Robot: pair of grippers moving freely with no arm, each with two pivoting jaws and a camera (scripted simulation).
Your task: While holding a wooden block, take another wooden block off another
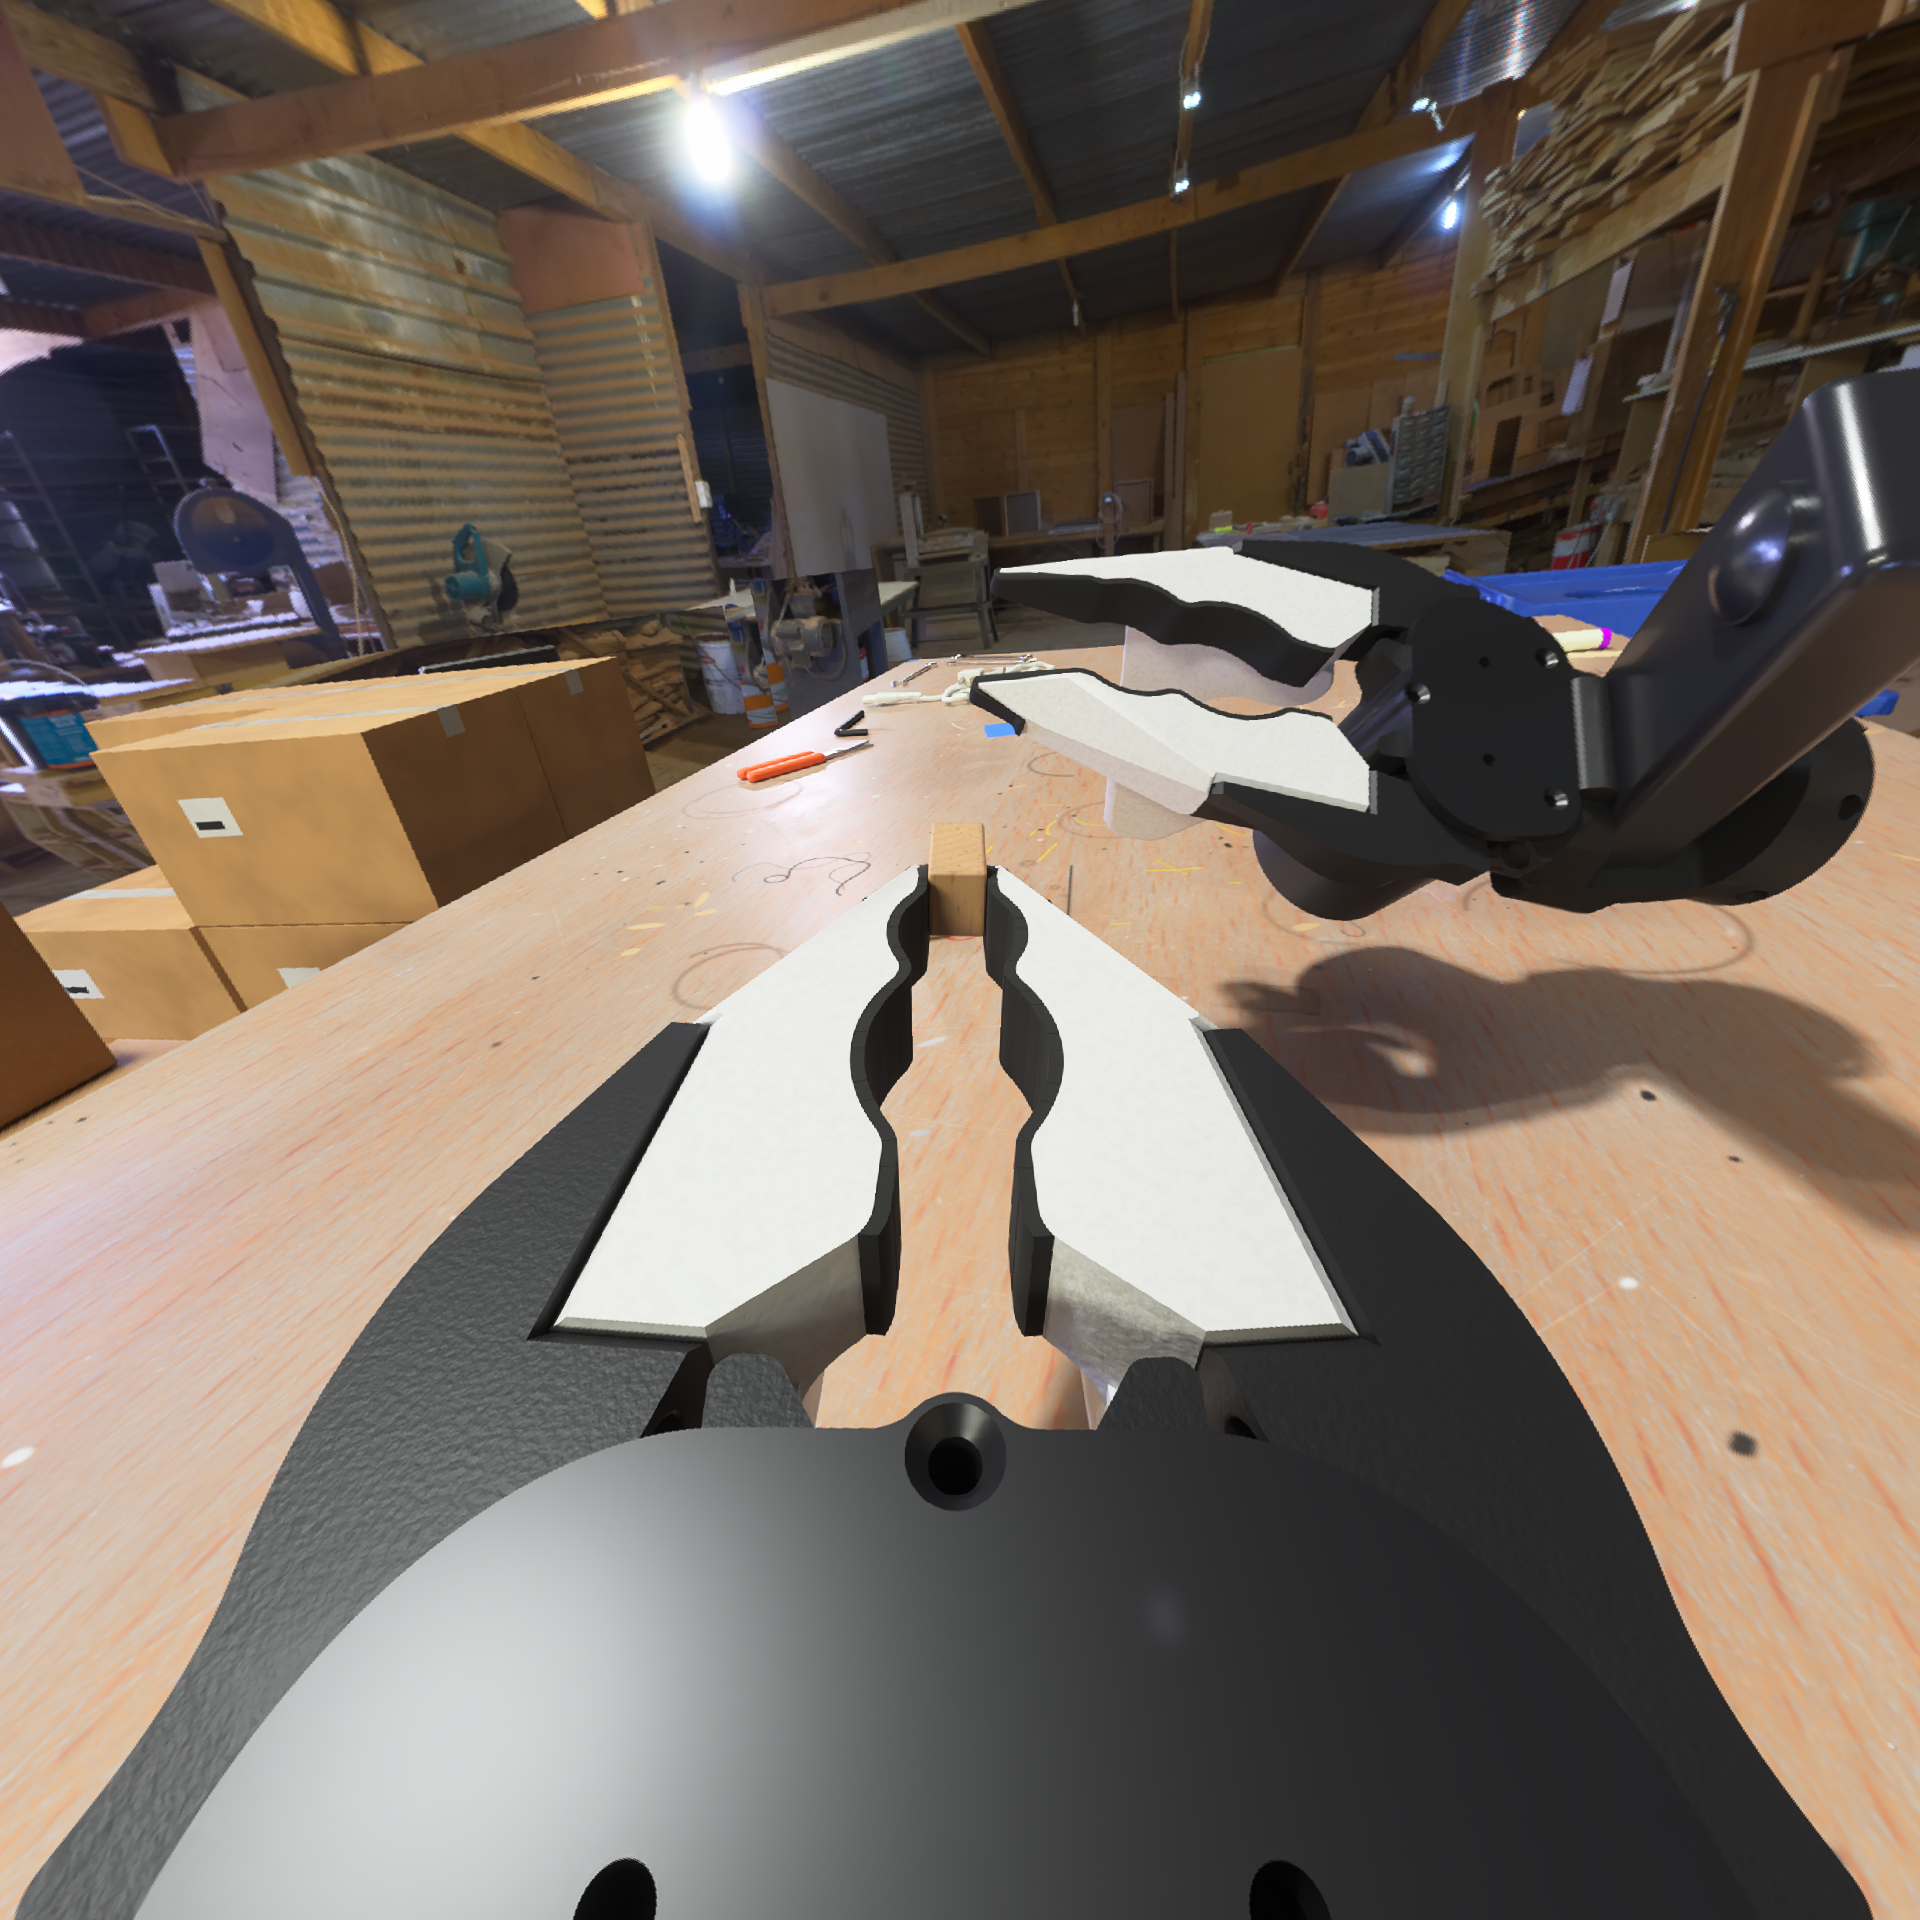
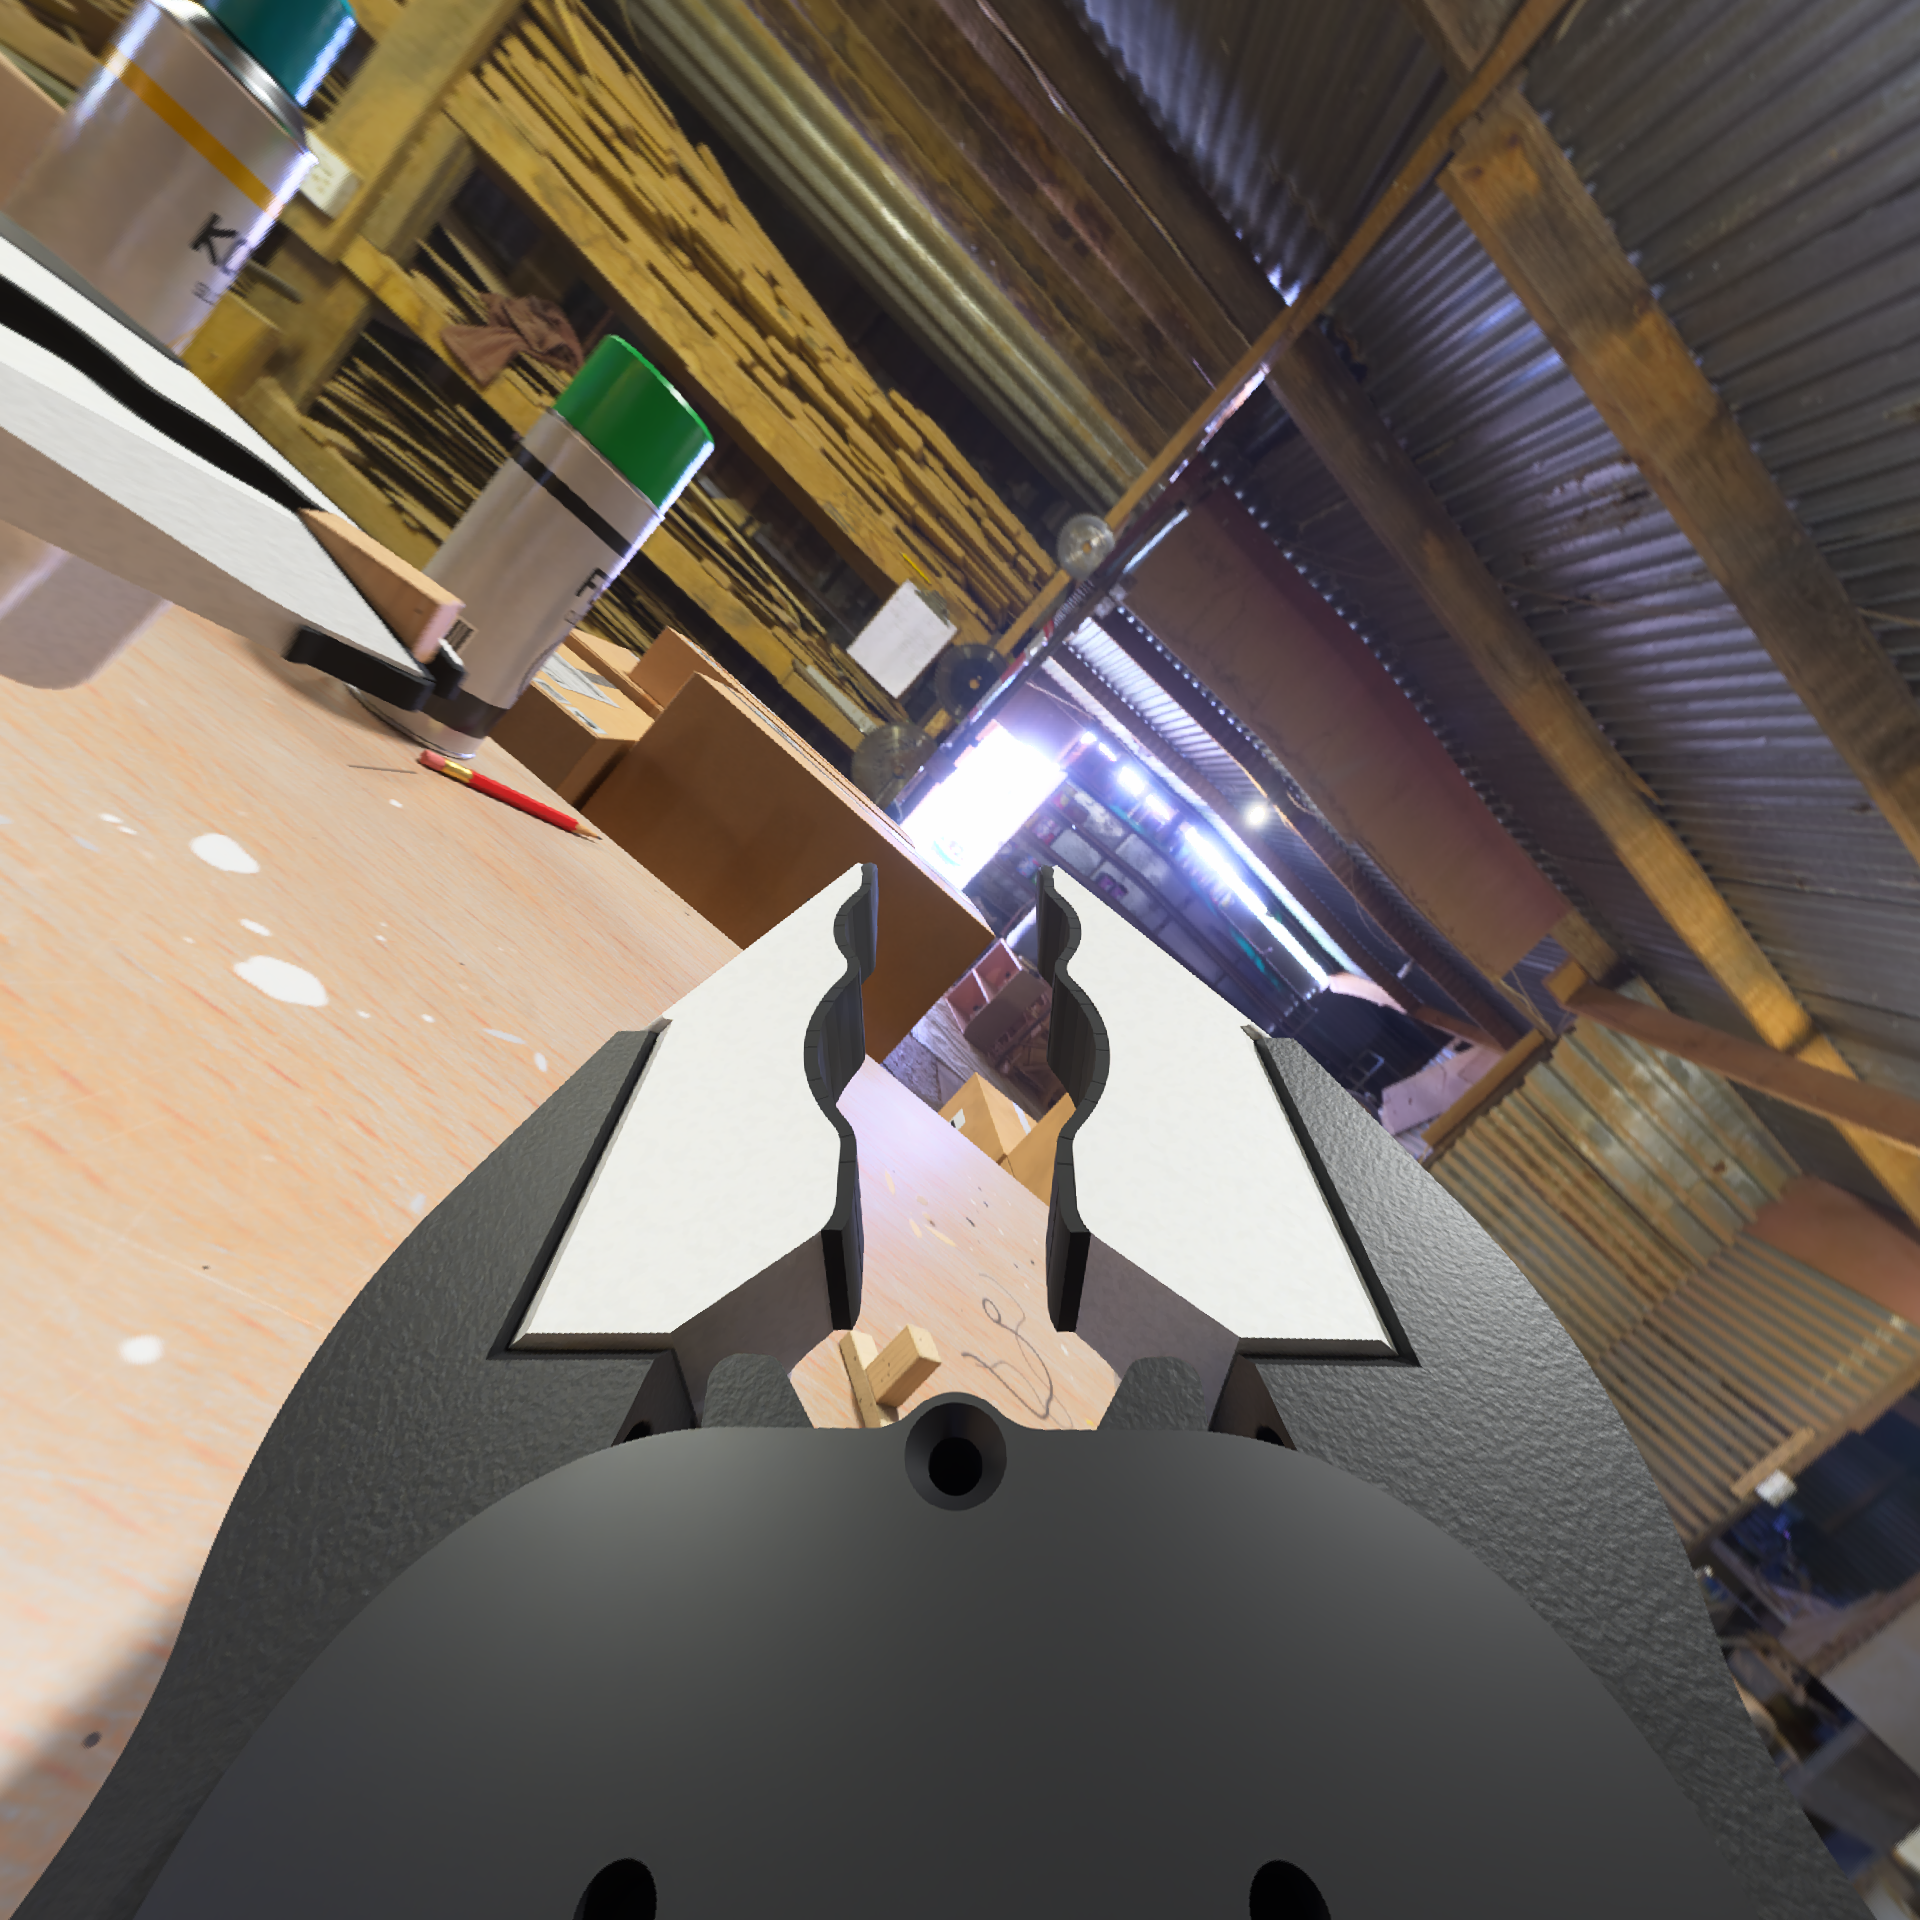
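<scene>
My left gripper (image 1: 956,875) is shut on a small tan wooden block (image 1: 956,847) at its fingertips, low over the plywood table (image 1: 520,1091). In the right wrist view that block (image 2: 400,587) shows at the upper left, between the left gripper's white fingers (image 2: 208,520). My right gripper (image 2: 956,883) is open and empty, tilted and hovering above the table; it also shows in the left wrist view (image 1: 987,639) at the right. Two pale wooden pieces (image 2: 899,1363) lie together on the table under the roots of its fingers. I cannot tell how they are stacked.
Two spray cans stand on the table, one with a green cap (image 2: 582,520) and one with a teal cap (image 2: 177,135), with a red pencil (image 2: 509,795) nearby. An orange-handled tool (image 1: 790,766) lies farther off. Cardboard boxes (image 1: 343,790) stand beside the left edge and a blue bin (image 1: 1558,592) is far right.
</scene>
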